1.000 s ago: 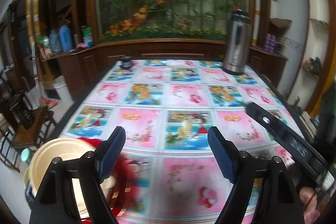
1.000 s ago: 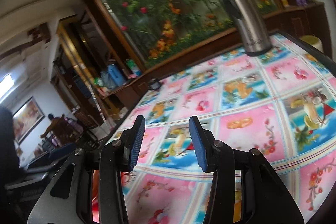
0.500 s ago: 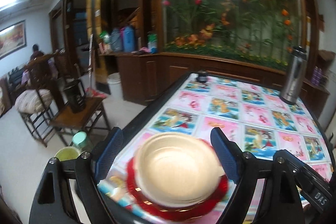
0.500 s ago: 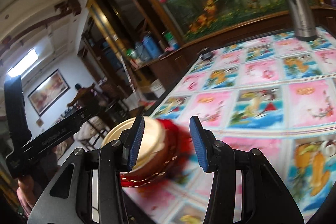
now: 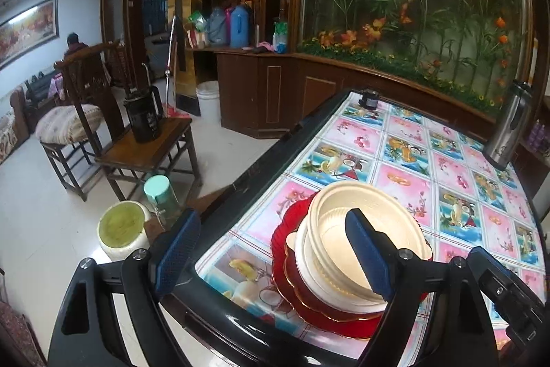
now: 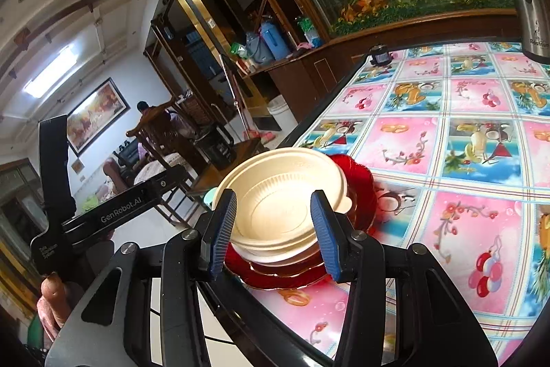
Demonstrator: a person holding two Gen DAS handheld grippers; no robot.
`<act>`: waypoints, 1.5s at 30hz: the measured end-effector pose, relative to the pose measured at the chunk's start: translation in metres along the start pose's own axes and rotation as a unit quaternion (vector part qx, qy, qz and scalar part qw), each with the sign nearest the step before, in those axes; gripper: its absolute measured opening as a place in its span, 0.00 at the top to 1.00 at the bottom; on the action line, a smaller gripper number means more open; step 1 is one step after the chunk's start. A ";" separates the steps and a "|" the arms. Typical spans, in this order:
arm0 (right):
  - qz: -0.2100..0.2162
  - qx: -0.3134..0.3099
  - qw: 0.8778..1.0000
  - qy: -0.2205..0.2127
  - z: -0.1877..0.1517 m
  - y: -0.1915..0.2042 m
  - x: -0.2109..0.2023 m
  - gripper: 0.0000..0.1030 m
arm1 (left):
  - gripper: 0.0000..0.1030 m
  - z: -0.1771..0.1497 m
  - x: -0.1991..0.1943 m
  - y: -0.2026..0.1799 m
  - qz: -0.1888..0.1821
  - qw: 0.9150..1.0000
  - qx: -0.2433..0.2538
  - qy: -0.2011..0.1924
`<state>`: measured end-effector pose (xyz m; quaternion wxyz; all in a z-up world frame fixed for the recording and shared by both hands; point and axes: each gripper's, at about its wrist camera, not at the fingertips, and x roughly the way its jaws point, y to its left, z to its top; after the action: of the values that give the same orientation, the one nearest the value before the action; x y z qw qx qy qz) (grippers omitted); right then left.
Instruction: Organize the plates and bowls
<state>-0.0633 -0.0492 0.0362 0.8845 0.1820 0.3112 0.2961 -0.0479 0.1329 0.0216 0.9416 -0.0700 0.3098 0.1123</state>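
Both ribbed-padded claws point(image 5: 271, 258) point(image 6: 273, 234) gape empty before matte cream bowls point(image 6: 280, 195) on scalloped glossy red plates point(image 6: 361, 174).

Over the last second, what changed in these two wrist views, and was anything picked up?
Both views swung toward the table's near corner, so the stack of cream bowls on red plates now sits ahead of each hand-held gripper, left and right. Nothing was gripped; both stand open. The stack, steel flask and tablecloth stayed put.
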 end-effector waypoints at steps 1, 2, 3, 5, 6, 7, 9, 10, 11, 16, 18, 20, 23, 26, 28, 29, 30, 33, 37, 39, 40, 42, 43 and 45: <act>-0.003 0.000 1.000 0.001 0.000 0.000 0.001 0.56 | 0.16 -0.001 0.001 0.001 0.000 1.000 -0.001 0.000; -0.004 0.001 1.000 0.003 0.000 -0.001 0.003 0.56 | 0.16 -0.001 0.002 0.001 0.001 1.000 -0.001 0.001; -0.004 0.002 1.000 0.003 0.000 -0.001 0.003 0.56 | 0.16 -0.001 0.002 0.002 0.000 1.000 -0.001 0.000; -0.006 0.006 1.000 0.004 0.000 -0.003 0.004 0.56 | 0.16 0.000 0.001 0.004 -0.003 1.000 -0.003 -0.007; -0.006 0.008 1.000 0.004 0.000 -0.003 0.004 0.56 | 0.16 0.000 -0.002 0.006 -0.002 1.000 -0.007 -0.016; -0.006 0.009 1.000 0.005 0.001 -0.004 0.005 0.56 | 0.16 0.000 -0.004 0.008 0.000 1.000 -0.011 -0.024; -0.006 0.012 1.000 0.005 0.000 -0.006 0.005 0.56 | 0.16 0.002 -0.007 0.010 0.007 0.999 -0.013 -0.035; -0.006 0.013 1.000 0.006 0.000 -0.007 0.006 0.56 | 0.16 0.002 -0.007 0.011 0.012 0.999 -0.013 -0.037; -0.005 0.014 1.000 0.008 0.000 -0.009 0.007 0.56 | 0.16 0.003 -0.006 0.011 0.015 0.999 -0.013 -0.037; 0.000 0.016 1.000 0.013 -0.002 -0.010 0.010 0.56 | 0.16 0.002 0.000 0.012 0.013 0.999 -0.017 -0.026; 0.003 0.014 1.000 0.013 -0.002 -0.009 0.009 0.56 | 0.16 0.001 0.001 0.010 0.012 1.000 -0.015 -0.021; 0.005 0.011 1.000 0.013 -0.002 -0.007 0.008 0.56 | 0.16 0.000 0.002 0.008 0.011 1.000 -0.012 -0.018; 0.007 0.011 1.000 0.013 -0.002 -0.007 0.008 0.56 | 0.16 -0.001 0.000 0.004 0.008 1.000 -0.007 -0.018; 0.007 0.011 1.000 0.013 -0.002 -0.006 0.007 0.56 | 0.16 -0.001 -0.004 0.001 0.010 1.000 -0.001 -0.024; 0.007 0.009 1.000 0.014 -0.003 -0.005 0.008 0.56 | 0.16 -0.001 -0.005 0.001 0.009 1.000 0.000 -0.026; 0.007 0.008 1.000 0.015 -0.003 -0.004 0.008 0.56 | 0.16 -0.001 -0.006 0.001 0.008 1.000 0.000 -0.027; 0.008 0.007 1.000 0.016 -0.003 -0.003 0.009 0.56 | 0.16 0.000 -0.006 0.001 0.009 1.000 -0.001 -0.029; 0.009 0.006 1.000 0.018 -0.004 -0.002 0.010 0.56 | 0.16 0.000 -0.005 0.001 0.010 1.000 0.001 -0.028; 0.011 0.003 1.000 0.021 -0.005 0.001 0.012 0.56 | 0.16 0.000 -0.003 -0.001 0.005 1.000 0.007 -0.022; 0.012 0.000 1.000 0.022 -0.005 0.002 0.013 0.56 | 0.16 -0.001 -0.004 -0.001 -0.001 1.000 0.009 -0.021; 0.012 -0.002 1.000 0.023 -0.005 0.002 0.013 0.56 | 0.16 -0.001 -0.004 -0.001 -0.002 1.000 0.009 -0.022; 0.013 -0.005 1.000 0.025 -0.005 0.004 0.014 0.56 | 0.16 0.000 -0.005 -0.002 -0.001 1.000 0.011 -0.024; 0.014 -0.006 1.000 0.025 -0.005 0.005 0.014 0.56 | 0.16 0.001 -0.006 -0.002 -0.001 1.000 0.013 -0.026; 0.015 -0.009 1.000 0.026 -0.004 0.007 0.015 0.56 | 0.16 0.002 -0.007 -0.003 -0.003 0.999 0.013 -0.029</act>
<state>-0.0592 -0.0338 0.0297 0.8732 0.1705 0.3286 0.3170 -0.0517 0.1297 0.0277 0.9513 -0.0550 0.2836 0.1078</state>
